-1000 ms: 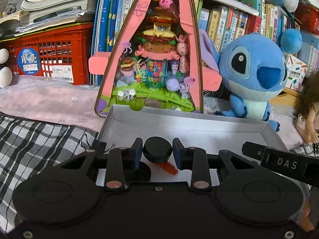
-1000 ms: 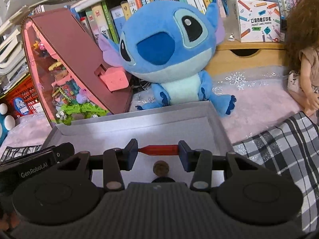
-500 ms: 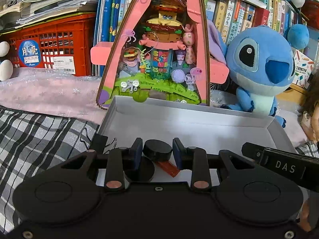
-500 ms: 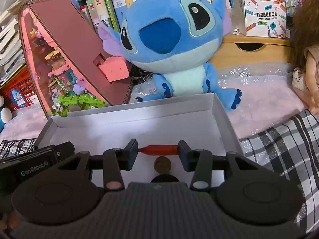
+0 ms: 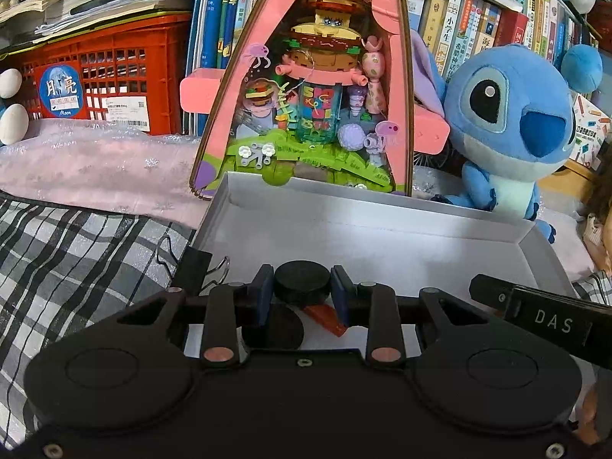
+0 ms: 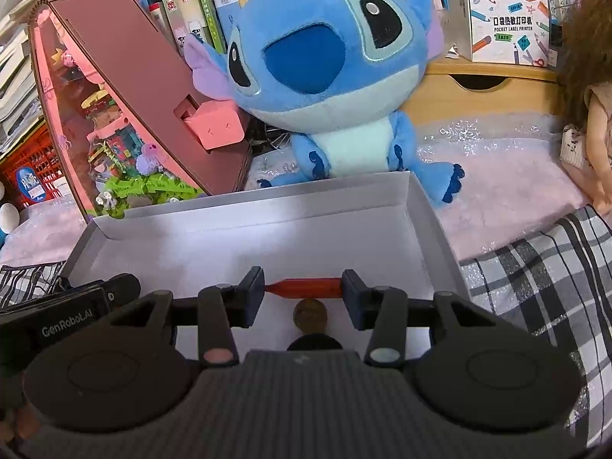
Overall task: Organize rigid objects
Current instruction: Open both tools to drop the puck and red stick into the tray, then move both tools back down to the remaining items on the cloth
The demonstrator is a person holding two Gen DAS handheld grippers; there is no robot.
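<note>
My left gripper (image 5: 302, 287) is shut on a black round cap (image 5: 303, 284) and holds it over the near part of a shallow grey box (image 5: 344, 206). Beneath it a second black disc (image 5: 275, 331) and a red stick (image 5: 323, 315) show. My right gripper (image 6: 303, 287) is shut on the red stick (image 6: 304, 287), held crosswise by its ends over the same box (image 6: 244, 210). A brown coin-like disc (image 6: 310, 314) lies just below it, with a black round thing (image 6: 314, 343) nearer the gripper body.
A black binder clip (image 5: 191, 267) sits at the box's left edge on the plaid cloth (image 5: 76, 252). Behind the box stand a pink triangular toy display (image 5: 317, 95) and a blue plush (image 5: 512, 126). A red crate (image 5: 103, 76), books and a doll (image 6: 589, 107) line the back.
Both grippers have drawn back and risen slightly while keeping their holds, so the box and toys behind sit a little lower in view. The cap and red stick stay clamped.
</note>
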